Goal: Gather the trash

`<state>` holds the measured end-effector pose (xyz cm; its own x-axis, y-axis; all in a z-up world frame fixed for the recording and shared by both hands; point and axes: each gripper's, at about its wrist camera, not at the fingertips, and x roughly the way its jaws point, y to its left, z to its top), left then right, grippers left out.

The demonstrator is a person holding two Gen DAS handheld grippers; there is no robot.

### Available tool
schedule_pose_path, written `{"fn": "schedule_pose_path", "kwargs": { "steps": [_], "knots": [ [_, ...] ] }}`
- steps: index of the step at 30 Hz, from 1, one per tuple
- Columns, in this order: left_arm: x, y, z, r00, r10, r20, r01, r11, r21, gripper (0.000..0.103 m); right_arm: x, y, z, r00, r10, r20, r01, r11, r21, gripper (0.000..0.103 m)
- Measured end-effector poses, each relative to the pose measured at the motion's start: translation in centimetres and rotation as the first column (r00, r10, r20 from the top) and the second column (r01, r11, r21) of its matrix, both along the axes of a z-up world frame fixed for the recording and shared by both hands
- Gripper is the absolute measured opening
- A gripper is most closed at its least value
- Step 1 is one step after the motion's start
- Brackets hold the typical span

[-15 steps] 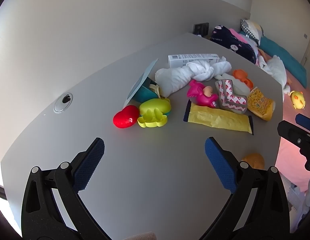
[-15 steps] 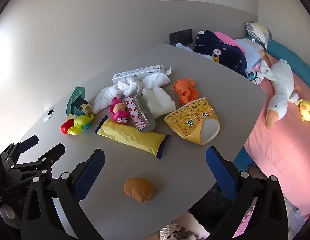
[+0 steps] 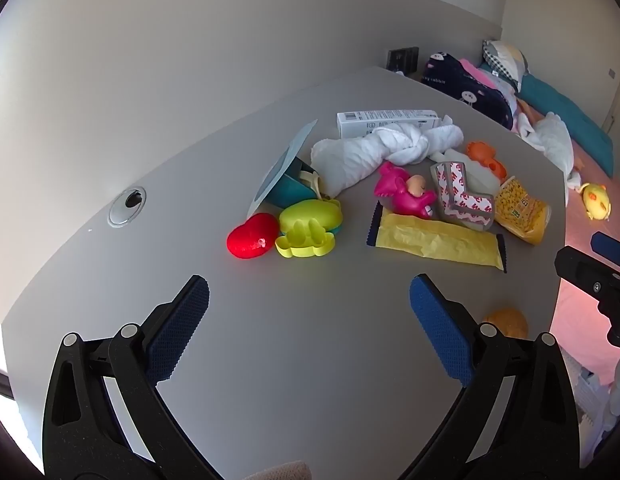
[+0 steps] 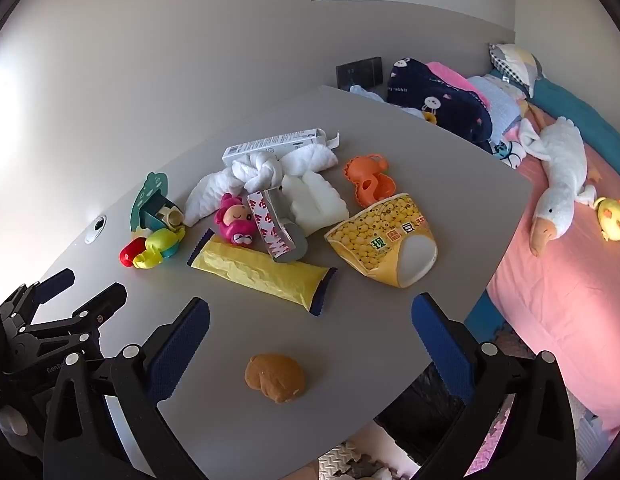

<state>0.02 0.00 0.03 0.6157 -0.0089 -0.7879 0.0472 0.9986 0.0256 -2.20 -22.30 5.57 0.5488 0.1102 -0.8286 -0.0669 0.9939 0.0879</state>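
Note:
A grey table point(image 3: 302, 380) holds a heap of toys and wrappers. A long yellow wrapper point(image 4: 262, 274) lies in front of the heap, with a yellow corn-print snack bag point(image 4: 384, 244) to its right. A grey red-and-white wrapper point(image 4: 276, 226), a white carton point(image 4: 276, 142) and a brown bread piece point(image 4: 275, 377) also lie there. My left gripper point(image 3: 310, 296) hovers open above bare table, short of the yellow wrapper point(image 3: 436, 242). My right gripper point(image 4: 310, 318) is open above the bread piece, holding nothing.
Toys lie among the wrappers: a red heart point(image 3: 252, 236), a lime mould point(image 3: 308, 226), a pink doll point(image 4: 234, 220), an orange mould point(image 4: 368, 182) and a knotted white towel point(image 4: 256, 178). A pink bed point(image 4: 570, 280) with a plush goose point(image 4: 558, 184) stands right. A dark bag point(image 4: 430, 400) sits below the table edge.

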Motion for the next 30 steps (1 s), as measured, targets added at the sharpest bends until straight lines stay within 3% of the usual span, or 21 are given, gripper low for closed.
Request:
{"fn": "schedule_pose_path", "kwargs": {
  "steps": [30],
  "knots": [
    [-0.25, -0.17, 0.63, 0.999, -0.030, 0.017, 0.030, 0.999, -0.033, 0.097, -0.29, -0.03, 0.28, 1.000, 0.002, 0.011, -0.002, 1.000, -0.005, 0.101]
  ]
}}
